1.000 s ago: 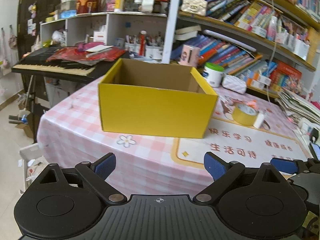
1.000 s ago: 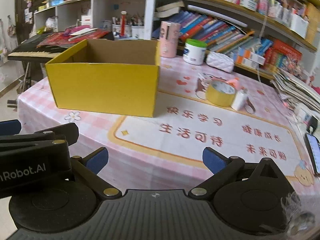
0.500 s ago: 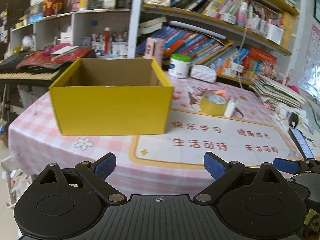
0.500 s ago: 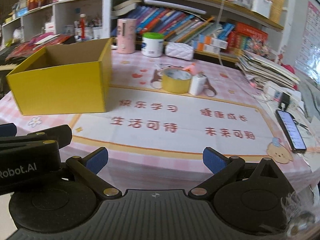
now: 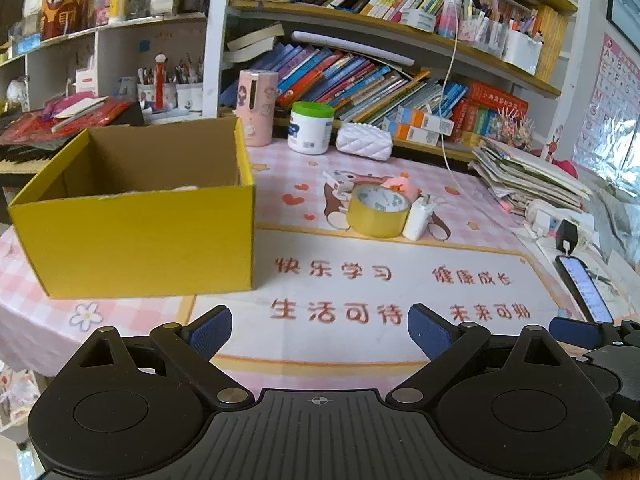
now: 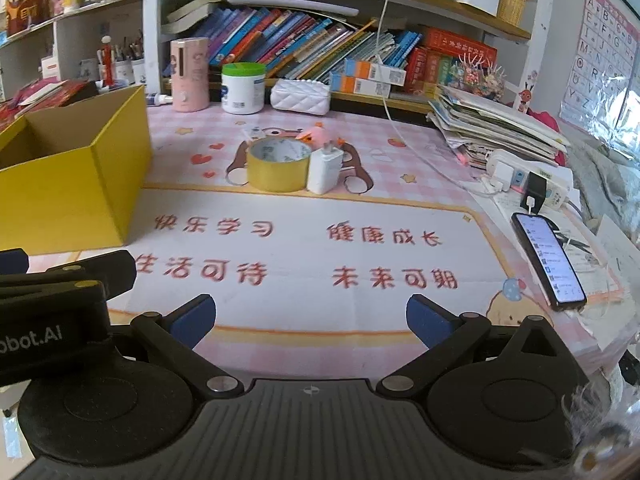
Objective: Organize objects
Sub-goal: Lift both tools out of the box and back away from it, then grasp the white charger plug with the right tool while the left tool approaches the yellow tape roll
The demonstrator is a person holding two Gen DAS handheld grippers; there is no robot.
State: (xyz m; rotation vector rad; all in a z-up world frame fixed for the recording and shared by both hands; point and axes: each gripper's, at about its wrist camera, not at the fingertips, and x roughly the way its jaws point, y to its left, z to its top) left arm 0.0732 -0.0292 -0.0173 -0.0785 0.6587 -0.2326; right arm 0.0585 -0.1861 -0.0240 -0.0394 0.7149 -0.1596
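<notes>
An open yellow cardboard box (image 5: 136, 236) (image 6: 68, 184) stands on the left of the table; something pale shows just inside its front wall. A roll of yellow tape (image 5: 378, 211) (image 6: 279, 165), a white charger plug (image 5: 418, 219) (image 6: 325, 170) and a small pink toy (image 5: 398, 182) (image 6: 318, 135) sit together mid-table. My left gripper (image 5: 320, 330) is open and empty near the front edge. My right gripper (image 6: 312, 320) is open and empty beside it, to its right.
A pink tumbler (image 6: 189, 74), a white green-lidded jar (image 6: 243, 88) and a white quilted pouch (image 6: 300, 97) stand at the back below bookshelves. A paper stack (image 6: 496, 128), a power strip (image 6: 528, 178) and a phone (image 6: 548, 258) are on the right.
Both grippers have swung to the right, so the box has slid left in view and the tape, plug and phone have come toward the middle. Both stay open.
</notes>
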